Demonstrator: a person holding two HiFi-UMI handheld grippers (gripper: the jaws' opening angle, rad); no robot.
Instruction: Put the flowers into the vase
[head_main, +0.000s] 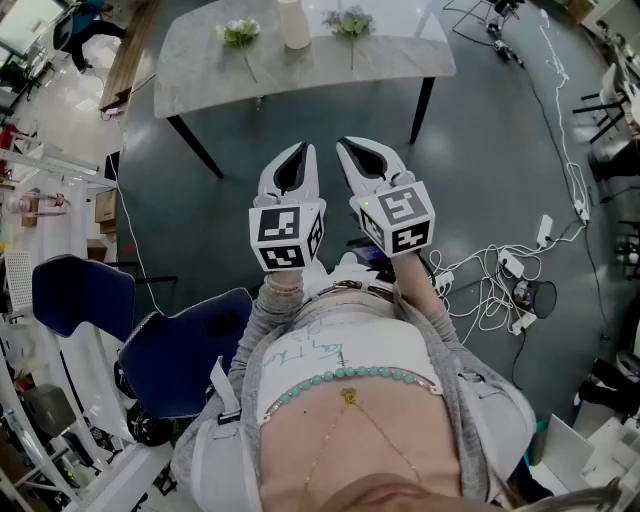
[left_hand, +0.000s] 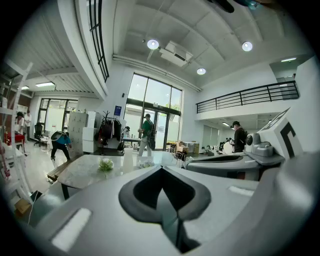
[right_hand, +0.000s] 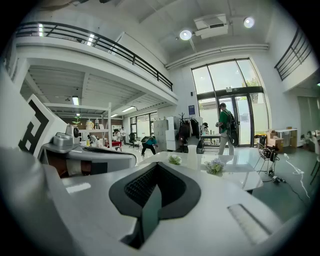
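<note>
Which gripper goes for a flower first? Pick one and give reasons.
Right, marginally. Both grippers are shut, empty and short of the table. The right gripper points nearly straight at the right flower; the left gripper lines up with the vase, not the left flower.

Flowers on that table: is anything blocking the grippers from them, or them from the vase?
Nothing visible does. Only floor separates the left gripper and right gripper from the table. The white flower and second flower flank the vase, with tabletop between.
</note>
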